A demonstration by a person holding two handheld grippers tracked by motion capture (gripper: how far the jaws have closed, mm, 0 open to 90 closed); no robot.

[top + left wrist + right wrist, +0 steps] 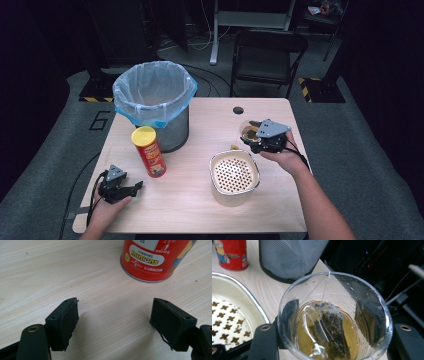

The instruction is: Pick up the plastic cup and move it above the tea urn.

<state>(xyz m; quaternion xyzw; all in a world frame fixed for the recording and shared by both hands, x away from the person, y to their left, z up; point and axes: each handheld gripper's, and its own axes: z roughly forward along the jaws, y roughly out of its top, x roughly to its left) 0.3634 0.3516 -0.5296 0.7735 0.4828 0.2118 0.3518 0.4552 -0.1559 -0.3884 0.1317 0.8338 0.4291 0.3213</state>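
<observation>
Reading "minions" in yellow letters, with "ILLUMINATION" in white beneath it, is easy on the red cardboard snack tube with a yellow lid (152, 260), which stands upright on the pale wooden table (190, 200) just ahead of the left gripper (115, 322); smaller print higher up is too cut off to make out. That gripper's jaws stand wide apart over bare wood, grasping nothing. The right gripper (332, 340) is clenched around a clear plastic cup (334, 317), a black pad pressed against each side of its wall. The cup holds amber-yellow tea and a soaked tea bag (329, 327) dark with leaf, its string running up to the far rim; specks of leaf cling to the inside wall. It stands roughly upright, mouth upward, seemingly lifted a little off the table near the right edge, beside a cream tray with a perforated insert (234, 174). Behind stands a grey mesh bin lined with a blue bag (155, 97).
</observation>
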